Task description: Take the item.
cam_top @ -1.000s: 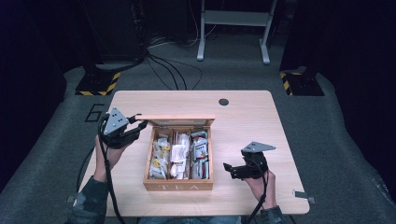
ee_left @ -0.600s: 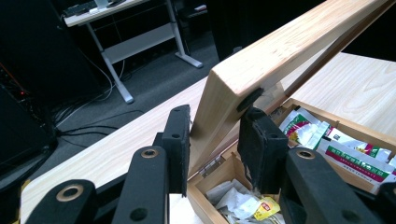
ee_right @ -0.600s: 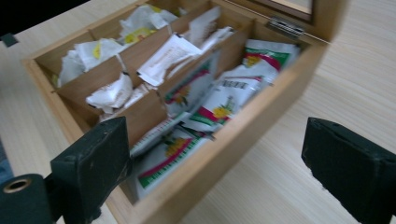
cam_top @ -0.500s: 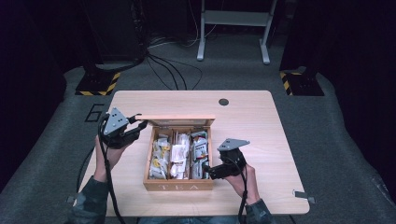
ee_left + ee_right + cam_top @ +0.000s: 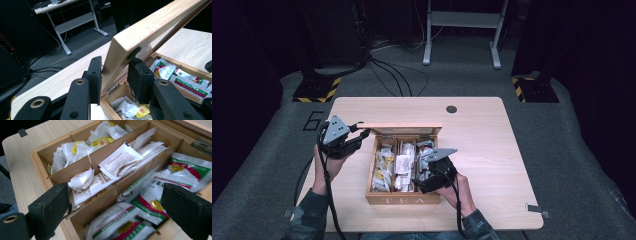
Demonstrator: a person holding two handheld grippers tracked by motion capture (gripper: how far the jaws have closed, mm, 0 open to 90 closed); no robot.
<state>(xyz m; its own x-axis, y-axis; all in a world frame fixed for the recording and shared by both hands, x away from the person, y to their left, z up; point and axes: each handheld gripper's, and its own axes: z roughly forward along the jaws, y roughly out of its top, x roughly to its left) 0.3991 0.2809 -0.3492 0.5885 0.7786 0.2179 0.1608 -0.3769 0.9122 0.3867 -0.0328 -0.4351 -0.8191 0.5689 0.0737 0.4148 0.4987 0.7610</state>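
Note:
A wooden tea box [image 5: 402, 198] stands on the table, its three compartments packed with tea bags [image 5: 398, 162]. Its lid [image 5: 404, 129] is raised at the back. My left gripper [image 5: 362, 134] is shut on the lid's left end; in the left gripper view the lid [image 5: 150, 30] sits clamped between the pads of that gripper [image 5: 115, 75]. My right gripper [image 5: 419, 179] hovers over the box's right compartment, jaws wide open and holding nothing. In the right gripper view, green-and-white tea bags [image 5: 160, 195] lie below the right gripper [image 5: 116, 202], with white packets [image 5: 120, 160] in the middle compartment.
The light wooden table [image 5: 492, 140] has bare room to the right of the box and a small dark round cap [image 5: 451, 109] near its far edge. Cables and a metal stand [image 5: 462, 30] are on the floor beyond.
My right gripper has moved left from the bare table to above the box's right compartment. The left gripper and the raised lid have stayed put.

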